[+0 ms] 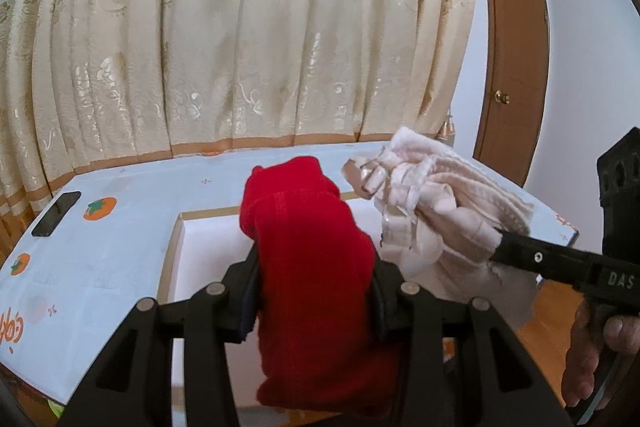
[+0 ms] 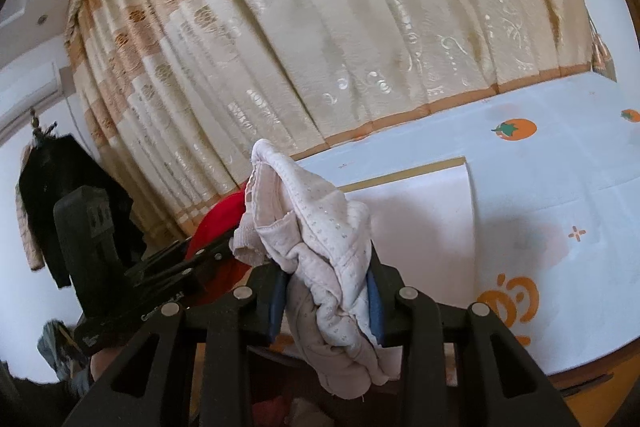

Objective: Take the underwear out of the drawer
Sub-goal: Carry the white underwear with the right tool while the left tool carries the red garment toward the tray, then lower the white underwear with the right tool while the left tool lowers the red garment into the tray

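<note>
A bunched red underwear (image 1: 308, 251) is pinched between the jaws of my left gripper (image 1: 316, 287), raised above the open drawer (image 1: 172, 251) with its white inside. Close to its right, my right gripper (image 1: 496, 243) is shut on a crumpled pale pink underwear (image 1: 440, 211). In the right wrist view the pink underwear (image 2: 320, 247) hangs between the blue pads of my right gripper (image 2: 328, 291). There the left gripper (image 2: 224, 247) with the red underwear (image 2: 218, 223) shows at the left, and the drawer (image 2: 404, 173) lies behind.
The drawer is set in a top covered by a light blue cloth (image 1: 120, 239) printed with orange fruit. A black phone (image 1: 56, 213) lies at its left edge. A cream curtain (image 1: 240, 27) hangs behind, with a brown door (image 1: 516, 67) at the right. A dark coat (image 2: 60, 195) hangs on the wall.
</note>
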Demonstrator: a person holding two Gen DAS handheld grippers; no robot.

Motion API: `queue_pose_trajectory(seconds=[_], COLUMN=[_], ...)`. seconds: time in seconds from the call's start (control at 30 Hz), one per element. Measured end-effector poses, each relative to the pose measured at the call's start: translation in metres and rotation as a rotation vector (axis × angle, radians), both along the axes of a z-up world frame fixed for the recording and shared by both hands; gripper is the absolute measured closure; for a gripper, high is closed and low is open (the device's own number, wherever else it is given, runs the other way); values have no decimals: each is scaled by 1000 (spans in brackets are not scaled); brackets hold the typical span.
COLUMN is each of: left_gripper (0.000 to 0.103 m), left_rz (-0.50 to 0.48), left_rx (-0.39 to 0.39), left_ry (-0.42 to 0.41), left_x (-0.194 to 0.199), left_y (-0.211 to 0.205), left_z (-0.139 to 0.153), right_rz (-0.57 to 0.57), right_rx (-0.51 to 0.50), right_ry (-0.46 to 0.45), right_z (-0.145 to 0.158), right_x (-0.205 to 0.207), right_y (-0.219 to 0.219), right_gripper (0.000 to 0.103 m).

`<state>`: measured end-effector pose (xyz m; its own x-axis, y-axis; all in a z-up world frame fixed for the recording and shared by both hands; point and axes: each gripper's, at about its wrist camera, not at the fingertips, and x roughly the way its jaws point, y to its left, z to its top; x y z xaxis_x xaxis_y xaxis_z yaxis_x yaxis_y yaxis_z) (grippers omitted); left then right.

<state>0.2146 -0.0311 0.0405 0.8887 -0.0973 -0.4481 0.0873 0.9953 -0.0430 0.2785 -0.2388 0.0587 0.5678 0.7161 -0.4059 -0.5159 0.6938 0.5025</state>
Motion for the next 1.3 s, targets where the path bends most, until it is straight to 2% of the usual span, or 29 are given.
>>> queue_pose_trajectory(seconds=[0.2,0.4,0.63,1.1,1.3], left_gripper=[60,60,60,60,60], left_rz=[1,14,22,71,68], left_rx=[-11,-43,-82,-135,-164], left_ry=[37,71,120,193,229], left_x=[25,50,77,121,138], left_y=[0,0,-2,6,3], left_z=[3,2,-6,-26,-34], right_rz=[-31,-63,-93,-132,-158], right_rx=[18,7,30,57,15], right_ry=[48,58,131,265,279], right_z=[-2,-4,-16,-42,-48], right_x=[35,58,88,129,144], right_y=[1,4,4,2,8], right_gripper=[67,67,67,66,66])
